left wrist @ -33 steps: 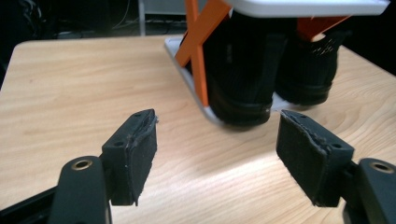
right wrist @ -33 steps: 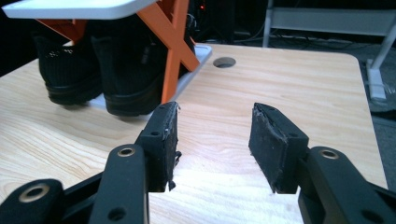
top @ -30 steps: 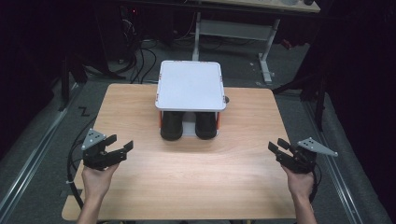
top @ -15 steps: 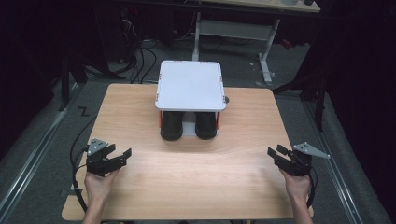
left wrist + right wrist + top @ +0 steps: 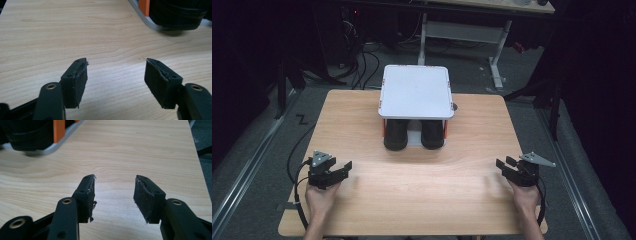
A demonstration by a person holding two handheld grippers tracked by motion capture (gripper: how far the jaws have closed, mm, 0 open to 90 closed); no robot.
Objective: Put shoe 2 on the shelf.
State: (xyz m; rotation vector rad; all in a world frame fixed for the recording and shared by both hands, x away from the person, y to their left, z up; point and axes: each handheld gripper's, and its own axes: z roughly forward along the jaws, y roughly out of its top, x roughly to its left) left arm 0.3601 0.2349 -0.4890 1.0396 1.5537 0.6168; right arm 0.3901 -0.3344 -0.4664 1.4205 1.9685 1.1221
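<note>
**Both tools idling open, rack straight ahead**

I am holding the left tool low at the near left edge of the pale wooden counter, and its black jaws are standing wide apart with nothing between them; in the left gripper view I am seeing only bare woodgrain in the gap. The right tool is sitting at the near right edge, mirrored, its jaws likewise parted and empty, as the right gripper view is showing.

Farther out, on the centre line near the far edge, the small white-topped rack with orange side posts is standing. Under its flat top two black cylindrical pieces are lying side by side, their long axes running toward me and their round ends facing the near edge.

The rack is lying forward and inward of both tools, about equally far from each. The left black piece is nearer my left tool, the right one nearer my right. I am judging that either reach will call for a forward, inward run along the pieces' axes.
</note>
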